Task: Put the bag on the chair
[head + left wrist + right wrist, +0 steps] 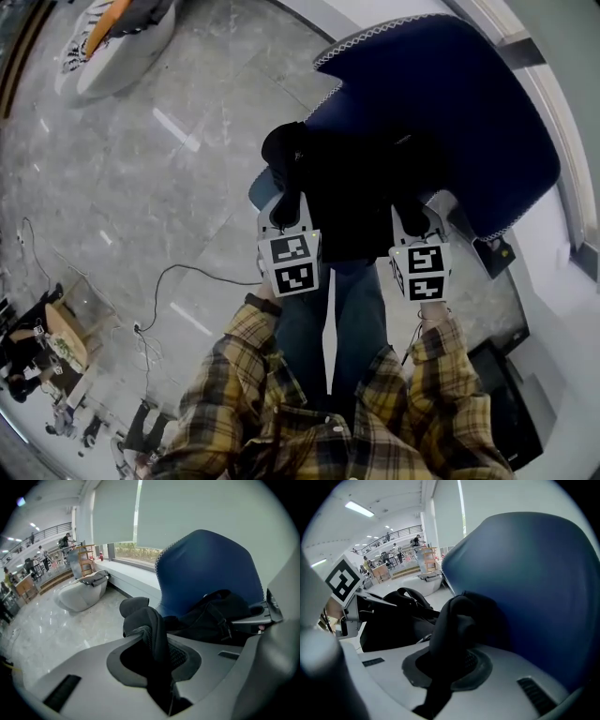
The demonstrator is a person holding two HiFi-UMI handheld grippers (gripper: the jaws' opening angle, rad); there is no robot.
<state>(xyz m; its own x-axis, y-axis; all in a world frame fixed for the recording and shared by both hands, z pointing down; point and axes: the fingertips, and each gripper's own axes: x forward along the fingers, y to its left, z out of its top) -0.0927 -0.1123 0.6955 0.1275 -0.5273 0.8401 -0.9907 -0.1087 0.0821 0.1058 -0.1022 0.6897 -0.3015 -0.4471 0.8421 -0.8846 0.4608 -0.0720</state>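
You have the bag low at the chair seat, so mind the front edge.
The black bag (361, 192) hangs from your two grippers in front of the blue chair (469, 103), its body against the backrest; I cannot tell whether it rests fully on the seat. Your left gripper (286, 208) fingers pinch one padded strap (152, 630), and your right gripper (412, 214) fingers clamp the second strap (457, 625). Release with the weight too far forward and the bag may slump onto the floor (141, 187); a strap caught in the fingers could drag it back off.
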